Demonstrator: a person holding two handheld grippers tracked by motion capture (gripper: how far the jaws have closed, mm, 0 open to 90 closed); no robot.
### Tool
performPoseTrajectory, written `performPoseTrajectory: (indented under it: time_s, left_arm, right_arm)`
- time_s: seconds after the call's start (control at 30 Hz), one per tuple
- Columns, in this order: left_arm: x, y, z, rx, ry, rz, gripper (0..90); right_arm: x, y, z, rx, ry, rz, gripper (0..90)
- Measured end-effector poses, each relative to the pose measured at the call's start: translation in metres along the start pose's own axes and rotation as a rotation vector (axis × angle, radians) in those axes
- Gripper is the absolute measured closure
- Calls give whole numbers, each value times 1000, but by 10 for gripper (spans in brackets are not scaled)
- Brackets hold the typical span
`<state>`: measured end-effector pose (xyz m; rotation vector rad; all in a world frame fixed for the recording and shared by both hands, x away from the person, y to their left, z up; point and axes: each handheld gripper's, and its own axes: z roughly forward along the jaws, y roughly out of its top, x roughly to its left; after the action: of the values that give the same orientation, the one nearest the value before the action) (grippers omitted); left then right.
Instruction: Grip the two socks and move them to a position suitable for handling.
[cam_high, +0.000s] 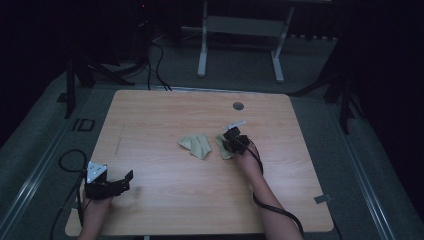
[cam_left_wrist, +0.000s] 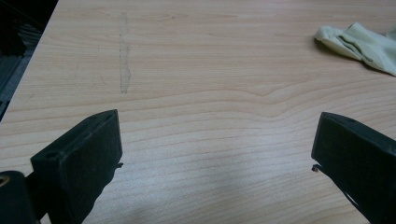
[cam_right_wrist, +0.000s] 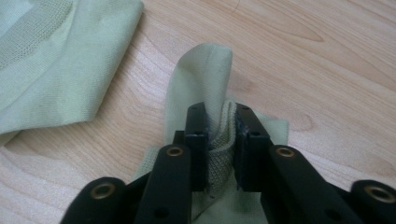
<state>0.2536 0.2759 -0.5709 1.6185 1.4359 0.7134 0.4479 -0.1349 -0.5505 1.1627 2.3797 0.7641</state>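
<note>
Two pale green socks lie near the middle of the wooden table (cam_high: 165, 210). One sock (cam_high: 196, 145) (cam_left_wrist: 364, 46) (cam_right_wrist: 56, 70) lies flat and loose. Just to its right is the other sock (cam_high: 221, 148) (cam_right_wrist: 205, 74), and my right gripper (cam_high: 232, 142) (cam_right_wrist: 219, 116) is shut on a bunched fold of it, the fabric squeezed between the pads and arching up beyond them. My left gripper (cam_high: 127, 179) (cam_left_wrist: 215, 135) rests near the table's front left corner, its jaws wide open over bare wood, well apart from both socks.
A round grey cap (cam_high: 238, 105) sits in the tabletop towards the back. A faint scuff line (cam_left_wrist: 123, 60) marks the wood on the left. Beyond the table stand a white frame (cam_high: 240, 30) and dark stands with cables (cam_high: 155, 65) on the floor.
</note>
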Motion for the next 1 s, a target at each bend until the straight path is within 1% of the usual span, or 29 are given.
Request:
performPoseTrajectory:
  time_s: [0.1, 0.23, 0.27, 0.3, 0.4, 0.43, 0.47, 0.57, 0.6, 0.63, 0.77, 0.8, 0.83, 0.87, 0.9, 1.0]
  left_arm:
    - [1, 0, 1, 5, -3, -5, 17]
    - [1, -1, 2, 7, -1, -7, 17]
    - [1, -1, 2, 7, -1, -7, 17]
    - [1, 0, 2, 6, -2, -6, 17]
    - [1, 0, 1, 7, -1, -7, 18]
    - [1, 0, 1, 7, -1, -7, 17]
    - [0, 0, 1, 7, 1, -8, 17]
    - [0, 0, 1, 6, -1, -9, 17]
    - [-1, 0, 1, 6, 0, -8, 17]
    - [-1, 0, 1, 7, -1, -5, 17]
    - [-1, 0, 2, 9, -1, -3, 17]
    - [-1, 0, 2, 9, 0, -3, 17]
    - [-1, 0, 2, 9, 1, -4, 17]
    - [-2, 0, 2, 11, 0, -2, 17]
    - [-2, 0, 2, 12, 0, -1, 17]
    - [-3, 0, 1, 13, -1, 0, 18]
  right_arm:
    - [-3, 0, -1, 3, 21, 21, 804]
    - [-5, 0, -11, -7, 28, 19, 810]
    - [-5, 0, -11, -7, 28, 19, 810]
    - [-7, 1, -21, -25, 27, 18, 811]
    - [-8, 4, -31, -38, 32, -1, 812]
    - [-8, 4, -31, -38, 32, -1, 812]
    - [-7, 5, -39, -49, 46, -17, 812]
    - [-3, 6, -51, -61, 69, -56, 811]
    - [-3, 6, -51, -61, 69, -56, 811]
    - [0, 6, -61, -74, 98, -67, 811]
    - [6, 6, -78, -102, 133, -93, 811]
    - [8, 6, -83, -109, 138, -101, 811]
    - [8, 6, -83, -109, 138, -101, 811]
    - [12, 6, -93, -127, 149, -115, 811]
    - [15, 6, -99, -138, 156, -121, 811]
    - [25, 5, -114, -158, 170, -170, 811]
